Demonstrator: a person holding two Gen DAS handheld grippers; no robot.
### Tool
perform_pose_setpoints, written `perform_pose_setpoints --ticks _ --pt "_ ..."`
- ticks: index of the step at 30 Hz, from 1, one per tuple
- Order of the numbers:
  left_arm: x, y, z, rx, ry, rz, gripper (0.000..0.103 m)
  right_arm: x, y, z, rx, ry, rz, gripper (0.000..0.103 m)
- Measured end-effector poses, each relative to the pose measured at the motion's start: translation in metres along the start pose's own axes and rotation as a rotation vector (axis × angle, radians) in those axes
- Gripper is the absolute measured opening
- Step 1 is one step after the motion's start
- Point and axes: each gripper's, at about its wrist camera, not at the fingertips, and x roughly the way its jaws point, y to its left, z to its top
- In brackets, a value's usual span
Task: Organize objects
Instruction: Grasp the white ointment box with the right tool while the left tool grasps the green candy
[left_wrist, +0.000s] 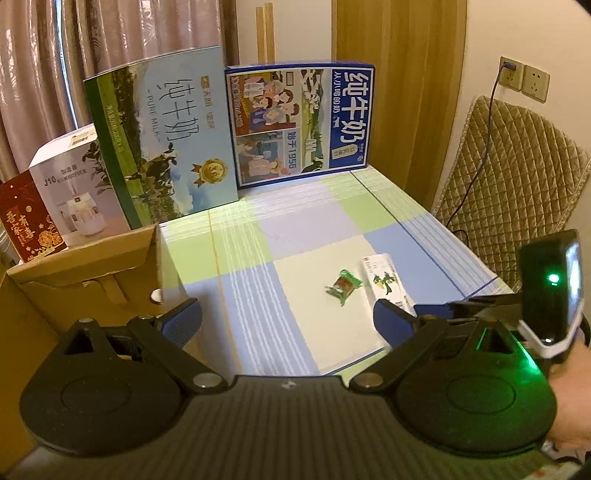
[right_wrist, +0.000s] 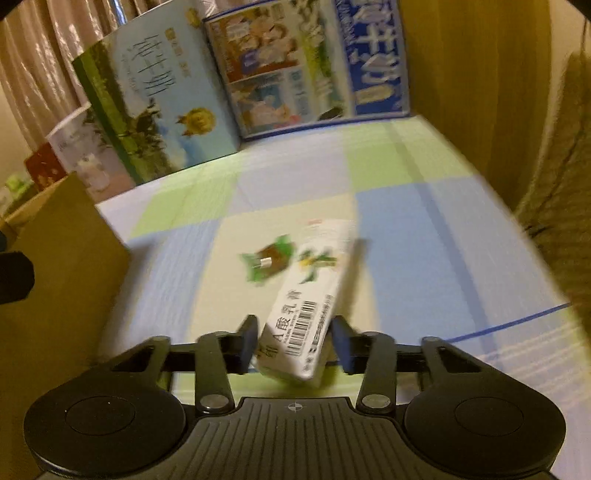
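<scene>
A long white carton with a green plant print and a barcode lies between the fingers of my right gripper. Both pads press its near end, so the gripper is shut on it. This view is blurred by motion. Beside the carton, on its left, lies a small candy in a green wrapper. From the left wrist, the candy and the carton sit on the checked tablecloth, ahead and to the right. My left gripper hovers above the cloth, open and holding nothing. The right gripper's body shows at the right edge.
An open cardboard box stands at the left edge of the table. Two large milk cartons stand along the back, with a humidifier box and a red box further left. A quilted chair is on the right.
</scene>
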Motion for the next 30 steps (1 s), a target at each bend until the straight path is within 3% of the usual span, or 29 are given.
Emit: perform_pose_setpoints --ticks 1,4,6,7,9,10,11,20,23,27,30 --pt "0.001 -0.004 0.001 0.001 0.0 -0.004 0.097 -0.004 -0.007 0.001 0.004 0.0 -0.015 0.002" --pt "0.01 -0.017 0.003 0.006 0.013 -0.024 0.097 -0.014 -0.03 -0.002 0.025 -0.009 -0.054 0.002" --pt "0.021 -0.026 0.005 0.009 0.029 -0.03 0.097 -0.02 -0.041 -0.006 0.049 -0.033 -0.031 0.004" --pt "0.026 -0.028 0.005 0.013 0.039 -0.027 0.097 -0.022 -0.044 -0.006 0.053 -0.046 -0.006 0.01" --pt "0.035 -0.029 0.006 0.016 0.054 -0.015 0.097 -0.025 -0.044 -0.008 0.06 -0.074 0.038 0.034" --pt "0.037 -0.028 0.006 0.015 0.056 -0.008 0.097 -0.025 -0.042 -0.007 0.059 -0.083 0.052 0.051" --pt "0.038 -0.026 0.006 0.012 0.057 -0.002 0.097 -0.024 -0.038 -0.007 0.052 -0.086 0.064 0.055" --pt "0.052 -0.011 0.008 -0.007 0.071 0.01 0.097 0.019 -0.003 -0.004 -0.055 -0.03 0.072 0.055" --pt "0.059 -0.014 0.009 0.002 0.08 0.014 0.097 0.024 -0.011 -0.004 -0.051 -0.017 0.023 0.037" --pt "0.07 -0.028 0.01 0.054 0.082 -0.005 0.097 0.012 -0.04 -0.004 0.004 -0.018 -0.045 0.036" --pt "0.089 -0.039 0.013 0.112 0.095 -0.028 0.091 0.004 -0.064 -0.007 0.031 -0.026 -0.074 0.036"
